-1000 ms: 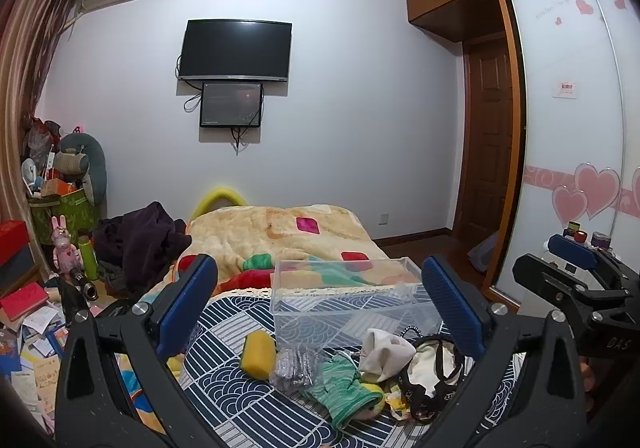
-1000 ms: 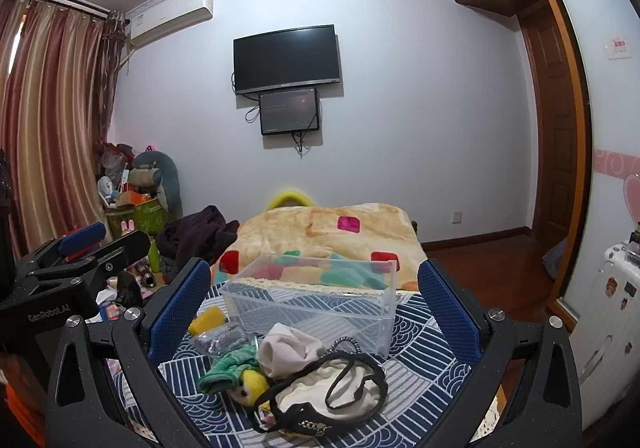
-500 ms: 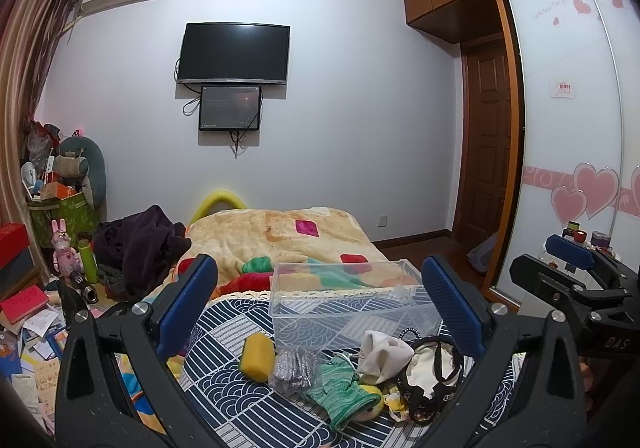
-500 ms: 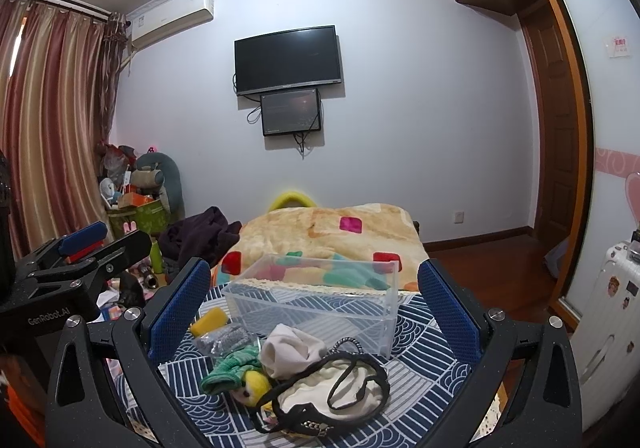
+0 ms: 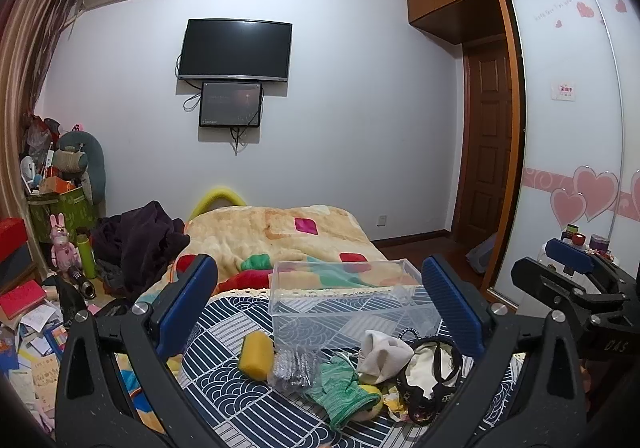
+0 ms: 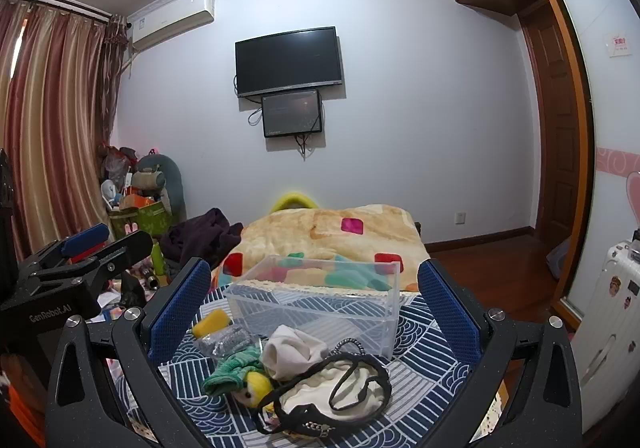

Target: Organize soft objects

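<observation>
A clear plastic bin (image 5: 344,304) (image 6: 320,300) stands empty on a blue patterned cloth (image 5: 224,400) on the bed. In front of it lie a yellow sponge (image 5: 256,354) (image 6: 211,322), a silvery scrubber (image 5: 292,366), a green cloth (image 5: 340,392) (image 6: 230,368), a white sock (image 5: 382,350) (image 6: 292,350), a cream pouch with black strap (image 5: 434,368) (image 6: 340,392) and a yellow plush toy (image 6: 254,390). My left gripper (image 5: 320,300) is open above and before the pile. My right gripper (image 6: 316,300) is open, likewise held back from the pile.
An orange blanket (image 5: 272,236) covers the bed behind the bin. Dark clothes (image 5: 140,244) and floor clutter (image 5: 32,320) lie left. A wardrobe (image 5: 568,151) and door (image 5: 488,151) stand right. A white suitcase (image 6: 612,312) stands at the right.
Both grippers have drifted only slightly. Nothing on the bed has moved.
</observation>
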`<state>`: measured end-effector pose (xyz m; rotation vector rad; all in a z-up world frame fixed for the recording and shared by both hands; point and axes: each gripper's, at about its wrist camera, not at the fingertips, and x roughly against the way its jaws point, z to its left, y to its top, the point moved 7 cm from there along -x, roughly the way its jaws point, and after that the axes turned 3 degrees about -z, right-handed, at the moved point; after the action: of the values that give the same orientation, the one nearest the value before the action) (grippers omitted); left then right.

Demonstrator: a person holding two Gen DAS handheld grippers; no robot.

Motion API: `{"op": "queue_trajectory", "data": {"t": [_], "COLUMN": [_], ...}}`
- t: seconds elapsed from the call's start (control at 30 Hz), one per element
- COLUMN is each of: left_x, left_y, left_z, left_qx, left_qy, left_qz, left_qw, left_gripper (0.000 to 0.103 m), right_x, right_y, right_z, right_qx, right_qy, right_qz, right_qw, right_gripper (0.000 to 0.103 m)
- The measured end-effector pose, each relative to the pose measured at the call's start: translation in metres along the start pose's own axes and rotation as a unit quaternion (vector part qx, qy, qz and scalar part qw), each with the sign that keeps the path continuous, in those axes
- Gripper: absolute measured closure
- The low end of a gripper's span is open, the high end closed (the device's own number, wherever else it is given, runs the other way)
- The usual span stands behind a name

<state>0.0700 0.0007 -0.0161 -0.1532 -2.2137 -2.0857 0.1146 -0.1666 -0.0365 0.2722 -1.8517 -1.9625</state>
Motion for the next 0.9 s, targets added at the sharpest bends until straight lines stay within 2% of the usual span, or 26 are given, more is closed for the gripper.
{"op": "queue_trajectory", "data": {"t": [0.17, 0.23, 0.4, 0.5, 0.6, 0.7, 0.77, 0.9], "left_x": [-0.010, -0.018, -0.042, -0.055, -0.067, -0.078, -0.089, -0.109], "left_y": [-0.009, -0.019, -0.057, -0.082, -0.098, -0.109, -0.117, -0.130], "left_z": [0.004, 0.008, 0.021, 0.035, 0.051, 0.063, 0.072, 0.087], "left_qx": [0.002, 0.003, 0.007, 0.011, 0.020, 0.027, 0.043, 0.076], "left_qy": [0.002, 0.007, 0.004, 0.021, 0.037, 0.051, 0.047, 0.045], "left_qz": [0.017, 0.035, 0.102, 0.139, 0.160, 0.174, 0.192, 0.220], "left_qw": [0.9998, 0.9994, 0.9947, 0.9899, 0.9862, 0.9831, 0.9793, 0.9715], "left_gripper": [0.000, 0.000, 0.000, 0.000, 0.000, 0.013, 0.020, 0.026], "right_x": [-0.003, -0.007, -0.021, -0.034, -0.046, -0.053, -0.055, -0.062], "right_y": [-0.005, -0.011, -0.040, -0.059, -0.076, -0.090, -0.097, -0.108], "right_z": [-0.002, -0.002, -0.008, -0.014, -0.022, -0.025, -0.027, -0.031], "right_qx": [-0.001, -0.002, 0.003, -0.004, -0.018, -0.025, -0.025, -0.028], "right_qy": [-0.004, -0.002, -0.005, -0.007, -0.007, -0.006, -0.009, -0.013], "right_qz": [0.000, 0.008, 0.055, 0.089, 0.120, 0.149, 0.163, 0.189], "right_qw": [1.000, 1.000, 0.998, 0.996, 0.993, 0.988, 0.986, 0.981], "right_gripper": [0.000, 0.000, 0.000, 0.000, 0.000, 0.002, 0.006, 0.016]}}
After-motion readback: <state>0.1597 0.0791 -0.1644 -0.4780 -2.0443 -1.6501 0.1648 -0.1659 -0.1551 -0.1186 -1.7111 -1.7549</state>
